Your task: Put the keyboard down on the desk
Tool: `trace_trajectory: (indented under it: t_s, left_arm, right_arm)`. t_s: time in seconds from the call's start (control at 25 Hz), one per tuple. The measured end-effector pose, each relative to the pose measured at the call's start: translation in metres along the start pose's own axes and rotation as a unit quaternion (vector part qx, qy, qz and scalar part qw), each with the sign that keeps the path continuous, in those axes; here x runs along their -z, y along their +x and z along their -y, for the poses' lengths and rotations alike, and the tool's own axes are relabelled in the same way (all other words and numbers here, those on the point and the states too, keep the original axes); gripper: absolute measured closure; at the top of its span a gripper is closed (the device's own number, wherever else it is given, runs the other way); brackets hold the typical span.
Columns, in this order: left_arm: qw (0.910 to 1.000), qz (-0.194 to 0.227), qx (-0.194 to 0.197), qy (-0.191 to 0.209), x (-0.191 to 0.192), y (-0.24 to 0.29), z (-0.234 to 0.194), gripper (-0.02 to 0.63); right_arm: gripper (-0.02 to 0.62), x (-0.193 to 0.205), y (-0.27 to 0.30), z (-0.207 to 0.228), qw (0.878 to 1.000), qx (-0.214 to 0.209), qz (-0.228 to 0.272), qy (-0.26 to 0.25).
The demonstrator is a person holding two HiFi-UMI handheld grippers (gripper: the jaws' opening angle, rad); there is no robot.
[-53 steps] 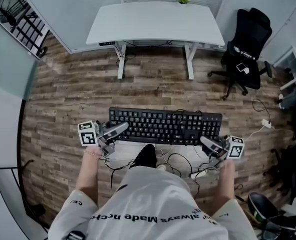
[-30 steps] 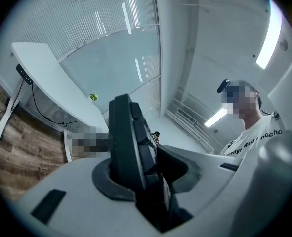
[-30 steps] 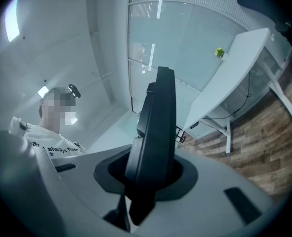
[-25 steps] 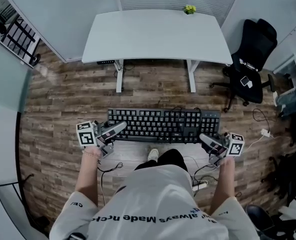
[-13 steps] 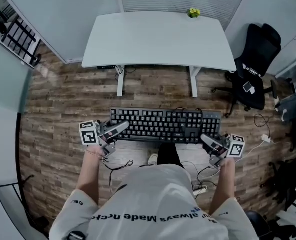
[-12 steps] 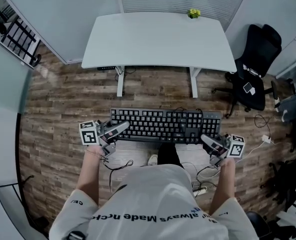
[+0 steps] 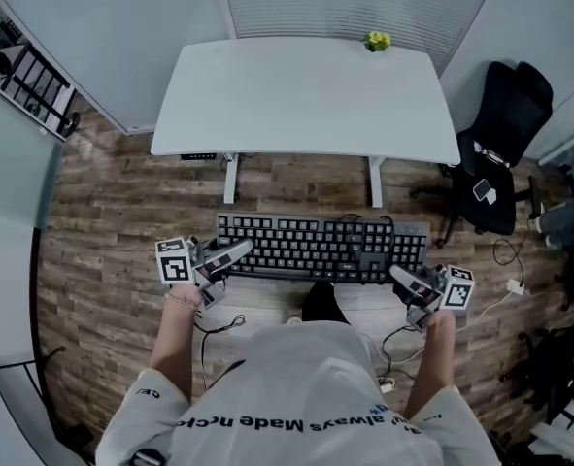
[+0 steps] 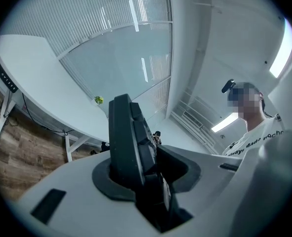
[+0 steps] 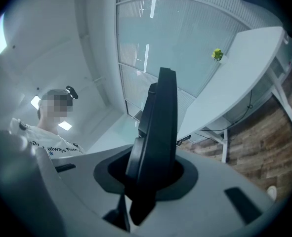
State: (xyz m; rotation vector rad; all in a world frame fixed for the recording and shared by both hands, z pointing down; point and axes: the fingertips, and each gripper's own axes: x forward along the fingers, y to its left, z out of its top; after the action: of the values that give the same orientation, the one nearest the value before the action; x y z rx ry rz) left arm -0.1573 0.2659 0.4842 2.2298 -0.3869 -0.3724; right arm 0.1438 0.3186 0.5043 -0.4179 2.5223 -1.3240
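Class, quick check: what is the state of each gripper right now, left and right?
Left gripper: closed, holding the keyboard by its left end.
Right gripper: closed, holding the keyboard by its right end.

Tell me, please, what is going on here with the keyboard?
A person stands holding a black keyboard level in the air, with the left gripper clamped on its left end and the right gripper clamped on its right end. The keyboard hangs over the wooden floor, just short of the white desk ahead, and is not yet set down. The desk top bears only a small yellow-green object at its far edge.
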Motion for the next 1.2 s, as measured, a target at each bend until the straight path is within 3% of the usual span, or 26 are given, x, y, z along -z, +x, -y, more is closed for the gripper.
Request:
trace_trajectory:
  t_s: [0.16, 0.68, 0.88, 1.2]
  left_arm:
    - [0.9998, -0.003, -0.012, -0.013, -0.036, 0.053, -0.035, 0.471]
    - [0.9996, 0.004, -0.025, -0.016, -0.078, 0.131, -0.068, 0.471]
    - [0.9988, 0.0, -0.035, -0.035, -0.107, 0.183, -0.125, 0.471]
    - [0.9982, 0.004, -0.04, -0.044, -0.105, 0.188, -0.128, 0.471]
  right_arm:
    - [0.488, -0.063, -0.002, 0.04, 1.0, 0.005, -0.002, 0.016]
    - [0.487, -0.152, -0.014, 0.087, 1.0, -0.006, -0.008, 0.019]
    - [0.486, -0.208, -0.013, 0.146, 0.999, 0.0, -0.01, 0.04]
    - [0.485, -0.214, -0.016, 0.152, 0.999, 0.002, -0.016, 0.044]
